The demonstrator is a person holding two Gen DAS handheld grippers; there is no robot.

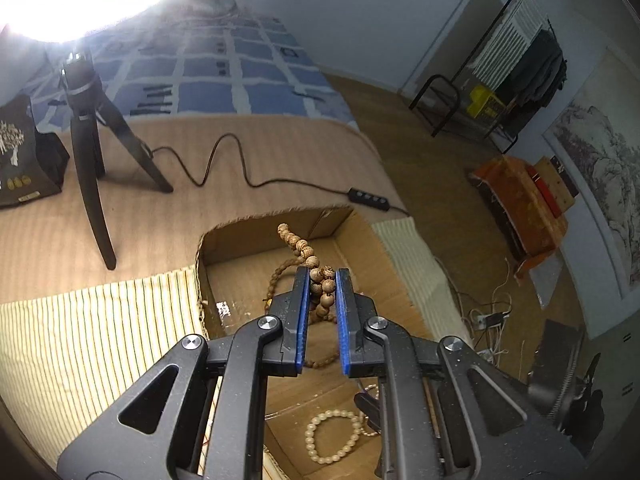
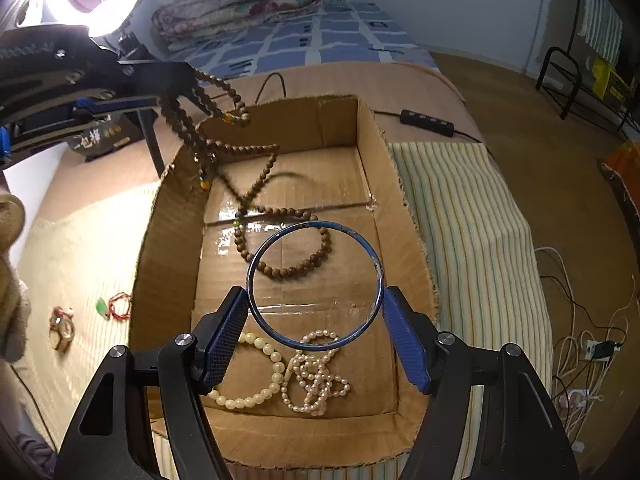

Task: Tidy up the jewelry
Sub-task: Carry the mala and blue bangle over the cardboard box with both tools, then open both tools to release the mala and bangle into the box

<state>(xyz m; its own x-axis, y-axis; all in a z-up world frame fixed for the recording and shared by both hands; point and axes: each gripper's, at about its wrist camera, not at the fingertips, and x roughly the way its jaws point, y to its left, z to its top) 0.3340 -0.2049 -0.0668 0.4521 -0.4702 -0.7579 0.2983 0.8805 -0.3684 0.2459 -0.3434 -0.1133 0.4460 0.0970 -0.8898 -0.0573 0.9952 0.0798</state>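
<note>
My left gripper (image 1: 323, 276) is shut on a long brown wooden bead necklace (image 1: 320, 276). The strand hangs from it into an open cardboard box (image 1: 384, 256), its lower loop lying on the box floor (image 2: 280, 256). From the right wrist view that gripper (image 2: 168, 94) comes in at the upper left, above the box's far left corner. My right gripper (image 2: 314, 304) is shut on a thin blue bangle (image 2: 256, 256), one pad on each side of the ring, over the box (image 2: 372, 184). Below it lie a cream bead bracelet (image 2: 256, 392) and a tangled pearl strand (image 2: 316, 380).
The box sits on a striped cloth (image 2: 460, 220) over a tan surface. A ring light on a black tripod (image 1: 92, 152) stands at the back left, its cable (image 1: 240, 164) and switch behind the box. A watch (image 2: 62, 330) and a green pendant on red cord (image 2: 114, 306) lie left of the box.
</note>
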